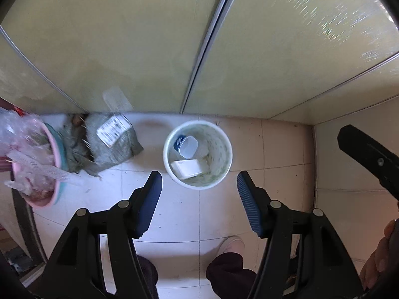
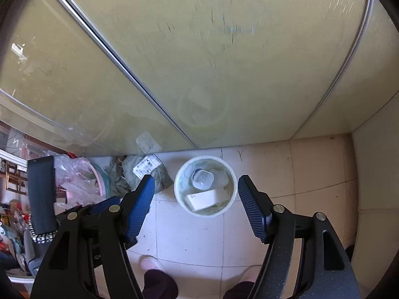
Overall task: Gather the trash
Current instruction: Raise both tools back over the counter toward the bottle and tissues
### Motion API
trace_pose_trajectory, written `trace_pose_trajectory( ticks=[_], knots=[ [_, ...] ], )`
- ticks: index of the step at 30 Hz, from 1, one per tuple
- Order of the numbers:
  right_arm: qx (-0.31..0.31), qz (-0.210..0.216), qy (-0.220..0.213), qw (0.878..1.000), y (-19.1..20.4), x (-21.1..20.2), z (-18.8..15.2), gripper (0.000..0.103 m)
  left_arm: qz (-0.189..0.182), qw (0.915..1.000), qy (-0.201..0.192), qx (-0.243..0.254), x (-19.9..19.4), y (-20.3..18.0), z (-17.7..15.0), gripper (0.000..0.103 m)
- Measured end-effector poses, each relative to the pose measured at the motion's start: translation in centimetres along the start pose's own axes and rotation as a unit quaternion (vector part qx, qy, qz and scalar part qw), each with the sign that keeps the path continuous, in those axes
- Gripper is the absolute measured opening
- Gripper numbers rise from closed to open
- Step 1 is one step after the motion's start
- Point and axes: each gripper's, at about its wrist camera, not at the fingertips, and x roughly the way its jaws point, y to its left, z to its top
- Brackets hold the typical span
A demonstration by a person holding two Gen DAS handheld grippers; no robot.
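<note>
A white round trash bin [image 1: 220, 157] stands on the tiled floor by a glass door. Inside it lie a clear plastic bottle with a blue label [image 1: 187, 146] and a white box [image 1: 187, 168]. My left gripper [image 1: 198, 175] hangs above the bin's near side, pointing down, open, with nothing between its blue pads. In the right wrist view the same bin [image 2: 230, 186] holds the bottle [image 2: 203, 179] and the box [image 2: 203, 199]. My right gripper [image 2: 196, 179] is also open and empty over the bin.
A grey bag with a white label [image 1: 112, 144] lies left of the bin. A pink basin of plastic wrap [image 1: 37, 167] sits beside it. The frosted sliding door [image 1: 139, 49] closes off the far side. A person's shoes and dark trouser legs [image 1: 229, 269] stand below.
</note>
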Motion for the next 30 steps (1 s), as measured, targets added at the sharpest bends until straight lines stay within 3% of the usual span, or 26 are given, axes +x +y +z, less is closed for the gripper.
trace_pose_trajectory(
  ticks=[10, 18, 27, 30],
  knots=[
    [-0.020, -0.007, -0.068, 0.997, 2.2, -16.9, 3.2, 0.066, 0.010, 0.9955, -0.092, 0.019, -19.4, -4.0, 2.1, 0.062],
    [-0.057, -0.012, -0.157, 0.986, 3.7, -30.7, 4.6, 0.066, 0.015, 0.9795, -0.197, 0.040, -35.6, -10.2, 2.1, 0.063],
    [-0.096, 0.014, -0.238, 0.966, 5.2, -41.1, 5.7, 0.070, 0.026, 0.9566, -0.288, 0.035, -46.3, -15.5, 1.6, 0.068],
    [-0.106, 0.010, -0.266, 0.958, 5.6, -42.7, 6.3, 0.078, 0.028, 0.9493, -0.311, 0.038, -48.9, -16.6, 1.4, 0.074]
  ],
)
